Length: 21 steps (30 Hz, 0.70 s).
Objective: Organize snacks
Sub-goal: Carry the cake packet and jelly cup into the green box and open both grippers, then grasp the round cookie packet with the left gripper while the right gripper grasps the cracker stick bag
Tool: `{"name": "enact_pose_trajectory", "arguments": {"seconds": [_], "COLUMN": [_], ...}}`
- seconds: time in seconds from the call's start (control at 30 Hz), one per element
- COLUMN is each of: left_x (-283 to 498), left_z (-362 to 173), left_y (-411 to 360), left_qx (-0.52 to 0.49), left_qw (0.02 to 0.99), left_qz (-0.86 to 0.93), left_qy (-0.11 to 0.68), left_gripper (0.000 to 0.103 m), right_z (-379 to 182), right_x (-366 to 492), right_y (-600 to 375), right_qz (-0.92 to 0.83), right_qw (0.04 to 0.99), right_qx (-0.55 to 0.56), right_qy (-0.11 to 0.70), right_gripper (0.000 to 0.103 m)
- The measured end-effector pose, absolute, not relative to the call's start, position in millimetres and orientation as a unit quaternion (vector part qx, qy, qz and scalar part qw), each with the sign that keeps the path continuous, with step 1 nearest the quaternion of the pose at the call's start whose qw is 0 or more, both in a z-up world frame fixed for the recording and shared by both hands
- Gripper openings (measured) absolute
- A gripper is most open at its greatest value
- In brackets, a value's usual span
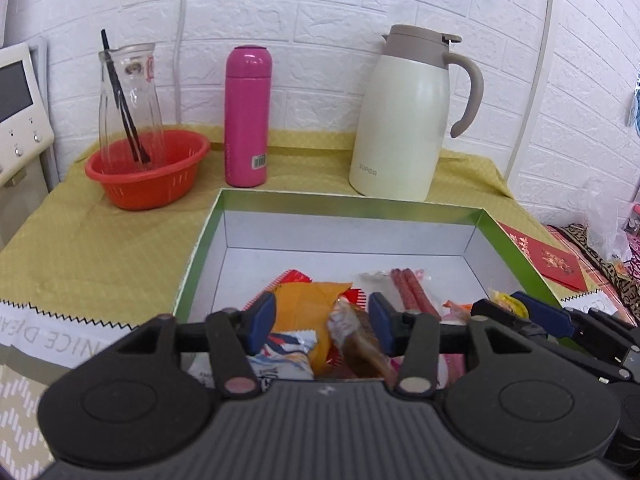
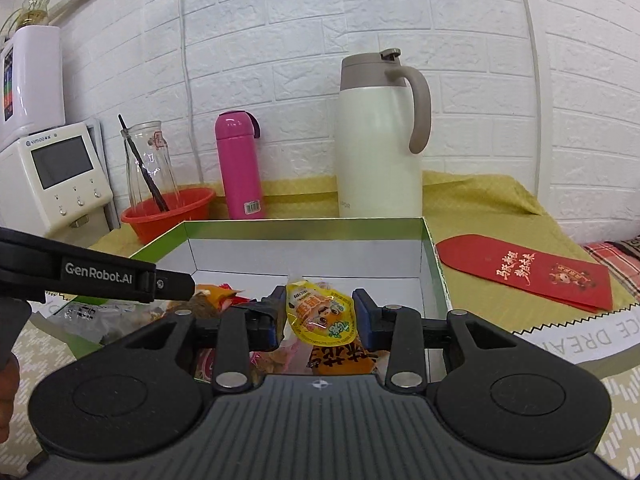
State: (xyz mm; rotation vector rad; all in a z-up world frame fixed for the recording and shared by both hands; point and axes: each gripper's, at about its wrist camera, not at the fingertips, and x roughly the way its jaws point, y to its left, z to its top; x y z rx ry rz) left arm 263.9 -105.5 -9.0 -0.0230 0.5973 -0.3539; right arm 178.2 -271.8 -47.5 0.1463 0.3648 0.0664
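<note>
While both grippers hang over the near end of the box (image 1: 348, 202), each has a snack between its pads. Between the left gripper's (image 1: 322, 320) jaws a brown packet (image 1: 360, 340) hangs tilted, touching only the right pad, so the jaws stand spread around it. The right gripper (image 2: 320, 316) pinches a yellow packet (image 2: 320, 314) upright, both pads against its edges. Other snacks lie in the box: an orange bag (image 1: 308, 300) and sausages (image 1: 412, 292). Beyond stand a pink flask (image 1: 248, 116) and a white jug (image 1: 404, 120); right of the box lies a red envelope (image 2: 532, 270).
</note>
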Motion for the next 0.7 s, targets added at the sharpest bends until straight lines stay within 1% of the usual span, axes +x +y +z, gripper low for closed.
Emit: {"name": "enact_pose_trajectory", "arguments": {"seconds": [0.03, 0.07, 0.1, 0.13, 0.17, 0.27, 0.3, 0.4, 0.43, 0.5, 0.57, 0.7], "left_x": [264, 264, 264, 261, 258, 242, 236, 210, 201, 184, 168, 146], "left_z": [-9, -9, -8, -6, -3, 10, 15, 28, 30, 30, 24, 11], "left_y": [-103, -102, -100, -98, -94, -79, -74, -56, -49, -35, -26, -26], "left_qx": [-0.015, -0.017, -0.017, -0.018, -0.019, -0.026, -0.027, -0.014, -0.013, -0.013, -0.017, -0.009], "left_qw": [0.941, 0.941, 0.941, 0.941, 0.942, 0.944, 0.944, 0.945, 0.946, 0.945, 0.945, 0.935], "left_qz": [-0.174, -0.176, -0.176, -0.175, -0.176, -0.184, -0.188, -0.195, -0.195, -0.196, -0.196, -0.229], "left_qy": [0.291, 0.290, 0.290, 0.288, 0.285, 0.272, 0.270, 0.261, 0.258, 0.260, 0.262, 0.270], "left_gripper": [0.056, 0.058, 0.059, 0.061, 0.064, 0.069, 0.070, 0.075, 0.080, 0.099, 0.100, 0.100], "right_z": [-49, -49, -48, -47, -45, -36, -32, -25, -24, -26, -31, -41], "right_x": [181, 181, 180, 178, 174, 154, 145, 115, 105, 88, 75, 61], "right_y": [-273, -273, -273, -274, -275, -280, -283, -289, -289, -285, -278, -264], "right_qz": [0.036, 0.035, 0.034, 0.036, 0.038, 0.045, 0.054, 0.107, 0.125, 0.149, 0.160, 0.182], "right_qw": [0.979, 0.979, 0.980, 0.979, 0.980, 0.982, 0.982, 0.979, 0.977, 0.974, 0.971, 0.966], "right_qx": [0.076, 0.076, 0.077, 0.081, 0.086, 0.094, 0.096, 0.096, 0.088, 0.062, 0.028, -0.041], "right_qy": [0.187, 0.185, 0.183, 0.181, 0.177, 0.155, 0.151, 0.143, 0.145, 0.159, 0.177, 0.182], "right_gripper": [0.074, 0.074, 0.082, 0.096, 0.102, 0.103, 0.103, 0.103, 0.103, 0.103, 0.103, 0.103]}}
